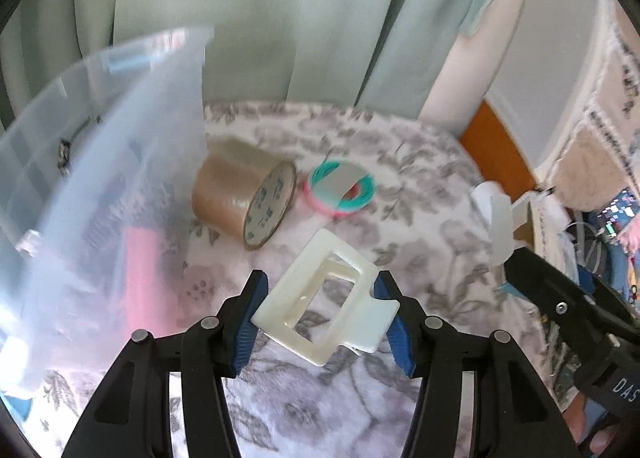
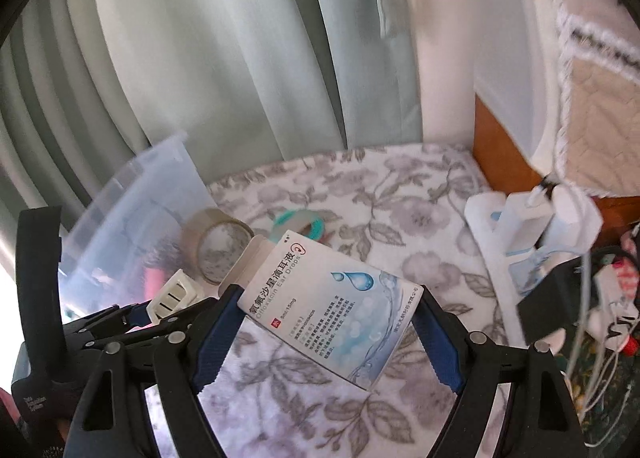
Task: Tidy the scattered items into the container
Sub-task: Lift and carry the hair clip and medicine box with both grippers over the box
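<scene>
Left wrist: two tape rolls (image 1: pixel 245 200), one clip (image 1: pixel 326 296).

Two close, somewhat blurred wrist views facing forward over floral cloth (image 1: pixel 420 186), sharing tape roll (image 1: pixel 244 200), clear container (image 2: pixel 132 226)

Medicine box (image 2: pixel 332 306): "Ofloxacin Ear Drops", "5ml:15mg".
</scene>
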